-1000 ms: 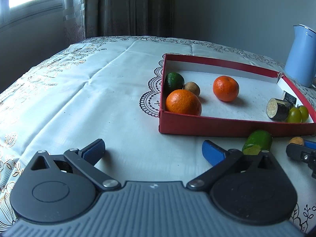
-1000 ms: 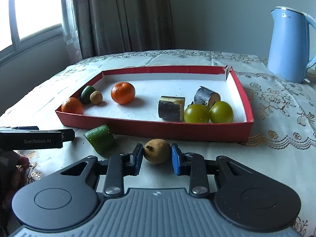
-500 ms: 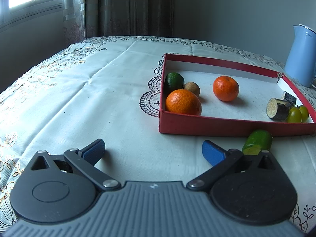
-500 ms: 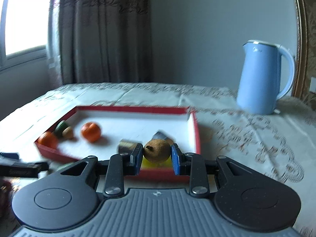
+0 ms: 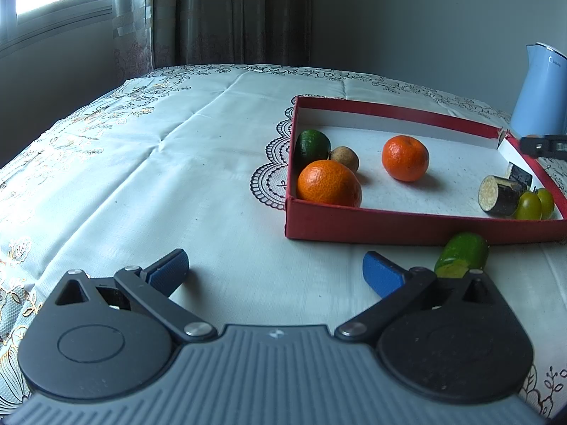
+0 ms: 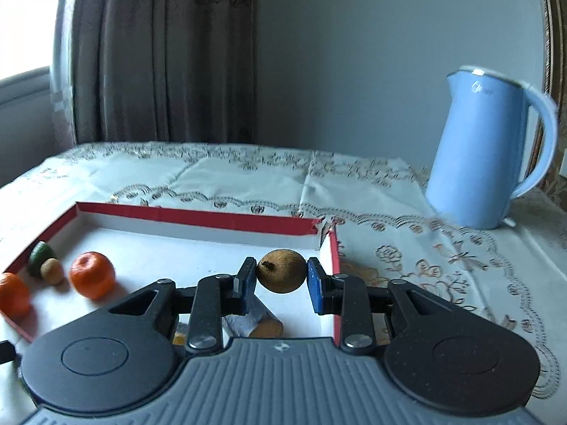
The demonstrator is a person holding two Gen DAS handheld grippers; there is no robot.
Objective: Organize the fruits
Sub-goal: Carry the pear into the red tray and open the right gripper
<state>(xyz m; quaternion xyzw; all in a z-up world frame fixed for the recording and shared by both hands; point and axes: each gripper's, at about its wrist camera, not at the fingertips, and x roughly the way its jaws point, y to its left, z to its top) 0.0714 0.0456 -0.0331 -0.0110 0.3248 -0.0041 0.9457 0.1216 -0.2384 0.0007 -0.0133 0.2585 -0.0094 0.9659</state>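
Brown and round, the little fruit point(image 6: 281, 271) sits squeezed between the two blue pads of the right hand-held gripper point(image 6: 281, 281). A second ago it lay on the desk in front of the red box point(image 6: 198, 216); now it is lifted up over the box's right end. That likely means it will be dropped inside soon. This view also shows the whole blue kettle point(image 6: 489, 148) and two oranges point(image 6: 92, 275) far left in the box.

From the left wrist view, the left hand-held gripper point(image 5: 274, 271) has not moved. Its jaws are wide apart and hold nothing. Only this view shows the green cucumber piece point(image 5: 462, 255) lying on the desk just outside the box, near the right finger. It is probably next to go in. The yellow-green tomatoes point(image 5: 533, 205) and the dark eggplant piece point(image 5: 498, 194) show clearly here too.
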